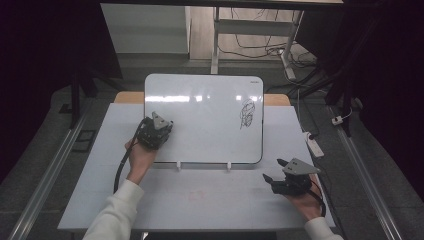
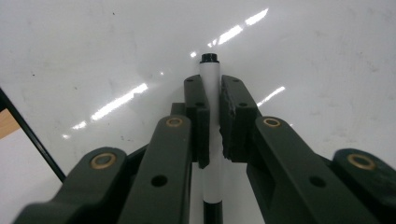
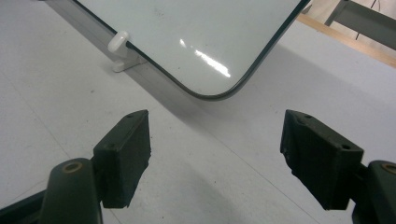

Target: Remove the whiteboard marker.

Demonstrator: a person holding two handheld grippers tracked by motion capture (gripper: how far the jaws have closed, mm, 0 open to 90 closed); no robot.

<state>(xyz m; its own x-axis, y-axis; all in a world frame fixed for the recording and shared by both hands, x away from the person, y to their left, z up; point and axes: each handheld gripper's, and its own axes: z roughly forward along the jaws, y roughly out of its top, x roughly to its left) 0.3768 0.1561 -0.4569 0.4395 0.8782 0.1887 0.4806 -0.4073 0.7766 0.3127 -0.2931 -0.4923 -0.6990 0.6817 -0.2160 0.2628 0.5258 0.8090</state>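
Marker point(image 2: 210, 93) clamped in left hand-held gripper point(image 2: 212, 119)

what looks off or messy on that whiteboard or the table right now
Little stands out. The whiteboard carries a tangled black scribble near its right edge, and the table has a faint reddish smudge in front of it. The left gripper holds a marker squarely; the right gripper is open.
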